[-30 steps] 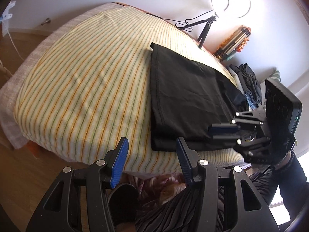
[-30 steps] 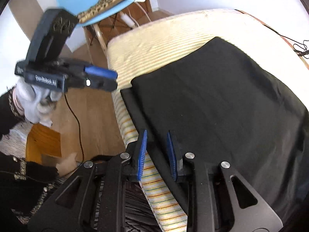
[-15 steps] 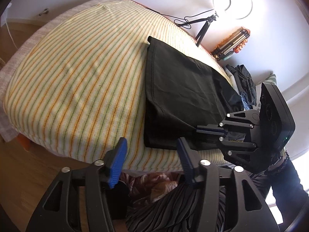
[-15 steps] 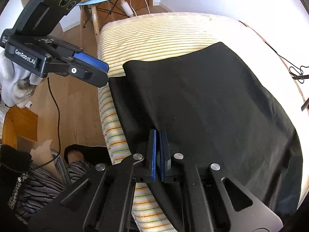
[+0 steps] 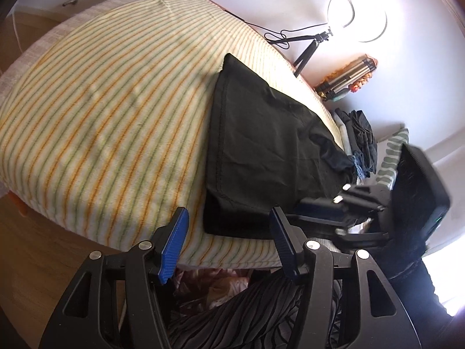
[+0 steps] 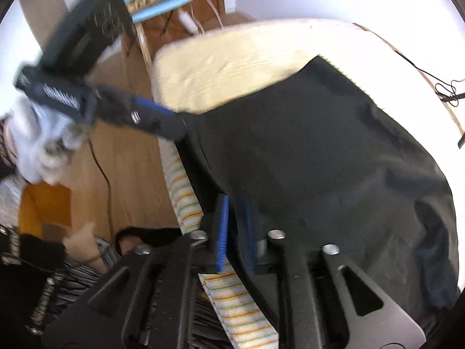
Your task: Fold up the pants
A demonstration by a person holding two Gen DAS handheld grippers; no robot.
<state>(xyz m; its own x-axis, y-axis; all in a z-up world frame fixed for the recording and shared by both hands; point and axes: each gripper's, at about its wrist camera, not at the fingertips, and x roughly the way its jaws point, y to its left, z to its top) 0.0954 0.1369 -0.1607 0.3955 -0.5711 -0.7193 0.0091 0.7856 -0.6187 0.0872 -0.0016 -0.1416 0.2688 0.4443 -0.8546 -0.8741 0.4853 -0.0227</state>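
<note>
- Left claw [image 5: 226,244]: released, jaws spread wide, hovering over the near edge of the bed [image 5: 96,122], just left of the garment's near-left corner. It carries nothing.
- Black pants [image 5: 261,145]: folded in layers, lying flat on the right part of the bed. Judged soft, light and limp; the layers may slide or sag apart if lifted from one point only.
- Recommended hold: the stacked near hem, one claw at each corner.
- Right claw [image 6: 234,232]: clenched on the near edge of the pants.
- Surface: striped bedcover, soft and yielding.
- Room: ring light [image 5: 359,14] on a tripod by the white wall; a pile of dark clothes [image 5: 359,133] beyond the bed; wooden floor [image 6: 128,163].
</note>
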